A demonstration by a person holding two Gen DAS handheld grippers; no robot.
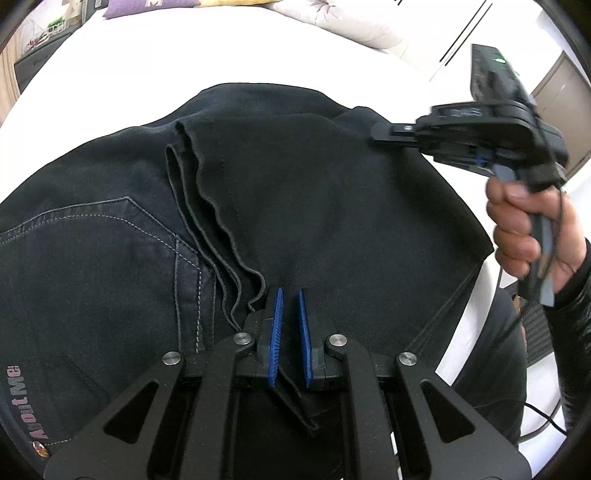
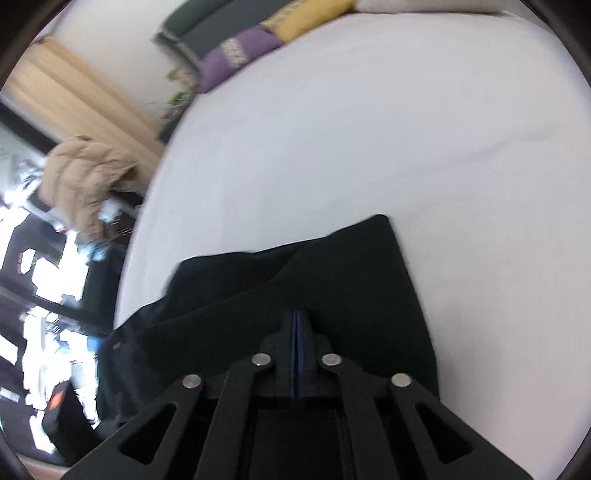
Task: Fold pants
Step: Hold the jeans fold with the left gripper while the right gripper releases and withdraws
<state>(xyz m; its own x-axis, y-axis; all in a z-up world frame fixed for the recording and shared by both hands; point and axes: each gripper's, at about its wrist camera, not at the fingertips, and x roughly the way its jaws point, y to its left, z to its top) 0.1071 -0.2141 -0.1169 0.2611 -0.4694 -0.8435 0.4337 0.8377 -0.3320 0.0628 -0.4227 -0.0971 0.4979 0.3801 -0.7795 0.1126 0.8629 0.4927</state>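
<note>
While the dark pants point(image 1: 332, 206) lie folded over on the white bed point(image 1: 184, 66), the left tongs point(image 1: 290, 295) point down at them near the wavy hem edges point(image 1: 207, 206) of the legs. Their blue pads point(image 1: 275, 332) stand a narrow gap apart, and a fold of dark cloth runs down between them, so the left tongs are clenched on the pants. To the left of them lies the seat of the pants with a stitched back pocket point(image 1: 103, 236) and a printed label point(image 1: 26, 398) near the waist.

The right tongs point(image 1: 380, 133), gripped by a hand point(image 1: 528, 229) in a dark sleeve, hang over the far right part of the pants. In the right wrist view, which is blurred, the right tongs point(image 2: 297, 321) are pressed fully together with nothing visible between the blue pads; whether they touch the cloth beneath cannot be told. Purple point(image 2: 236, 55) and yellow cushions point(image 2: 306, 18) lie at the far edge of the bed, and a tan jacket point(image 2: 85, 177) hangs beside it.
</note>
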